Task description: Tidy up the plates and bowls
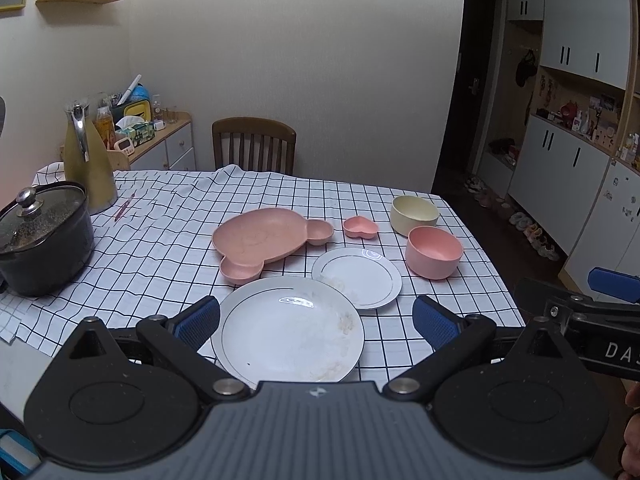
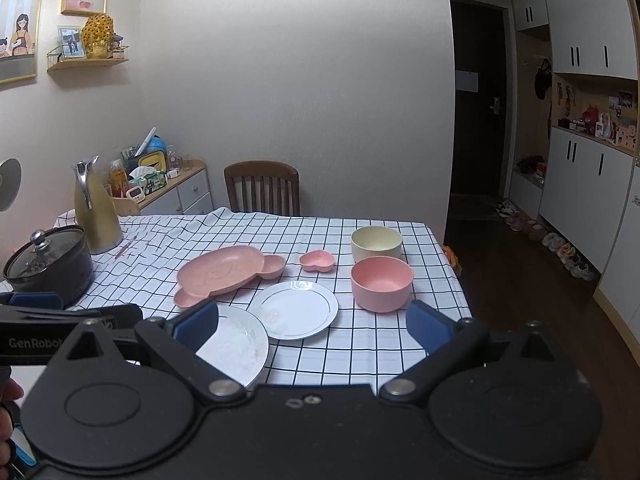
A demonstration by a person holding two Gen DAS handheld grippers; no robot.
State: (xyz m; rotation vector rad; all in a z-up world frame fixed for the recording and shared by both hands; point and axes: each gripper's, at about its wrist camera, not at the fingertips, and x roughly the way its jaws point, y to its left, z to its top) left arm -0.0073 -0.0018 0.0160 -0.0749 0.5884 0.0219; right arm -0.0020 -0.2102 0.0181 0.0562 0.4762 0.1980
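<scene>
On the checked tablecloth lie a large white plate (image 1: 288, 330) (image 2: 236, 346) with food smears, a smaller white plate (image 1: 357, 277) (image 2: 294, 309), a pink bear-shaped plate (image 1: 264, 242) (image 2: 224, 270), a small pink heart dish (image 1: 360, 227) (image 2: 317, 260), a pink bowl (image 1: 433, 252) (image 2: 382, 283) and a cream bowl (image 1: 414, 214) (image 2: 376, 243). My left gripper (image 1: 316, 320) is open and empty above the large plate at the near edge. My right gripper (image 2: 312, 326) is open and empty, near the small plate and short of the pink bowl.
A black lidded pot (image 1: 42, 236) (image 2: 50, 266) and a gold jug (image 1: 88, 160) (image 2: 96, 212) stand at the table's left. A wooden chair (image 1: 254, 144) (image 2: 262, 188) is at the far side. Cabinets (image 1: 576, 120) and shoes line the right wall.
</scene>
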